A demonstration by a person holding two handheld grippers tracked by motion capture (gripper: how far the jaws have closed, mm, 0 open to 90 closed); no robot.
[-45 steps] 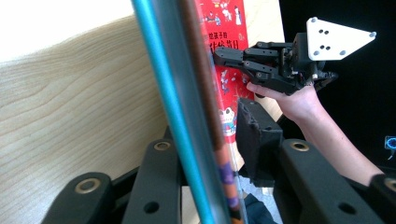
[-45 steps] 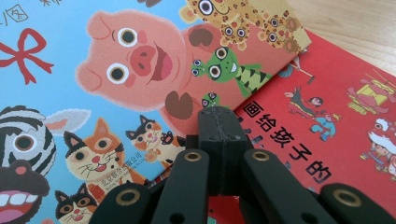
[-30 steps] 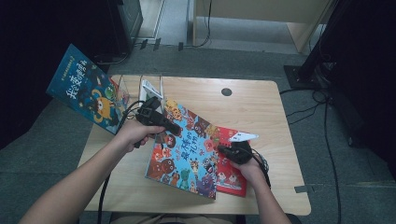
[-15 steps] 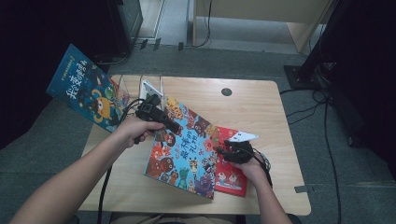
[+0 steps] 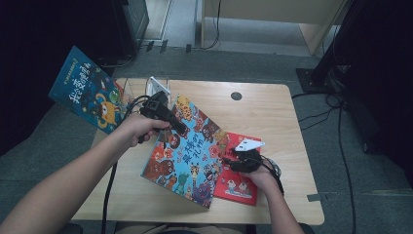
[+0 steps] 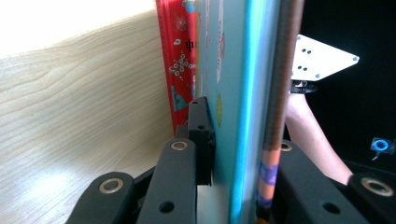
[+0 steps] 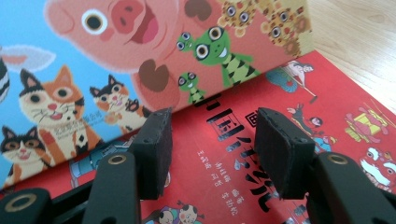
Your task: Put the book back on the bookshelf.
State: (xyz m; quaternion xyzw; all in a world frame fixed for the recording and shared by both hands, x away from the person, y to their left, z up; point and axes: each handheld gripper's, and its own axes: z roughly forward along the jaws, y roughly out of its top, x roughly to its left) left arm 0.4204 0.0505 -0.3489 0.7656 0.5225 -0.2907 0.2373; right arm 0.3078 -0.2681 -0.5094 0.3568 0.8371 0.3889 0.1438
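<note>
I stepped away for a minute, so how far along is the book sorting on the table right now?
One dark blue book already stands propped at the table's left edge. In hand: the left hand-held gripper is clamped on the edge of the animal-cover book, tilting it up. The right hand-held gripper has just opened and hovers over the red book, gripping nothing. Both books still seem left to place.

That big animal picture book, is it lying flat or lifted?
Lifted at one edge: the left gripper clamps the animal book, which slants over the red book.
</note>
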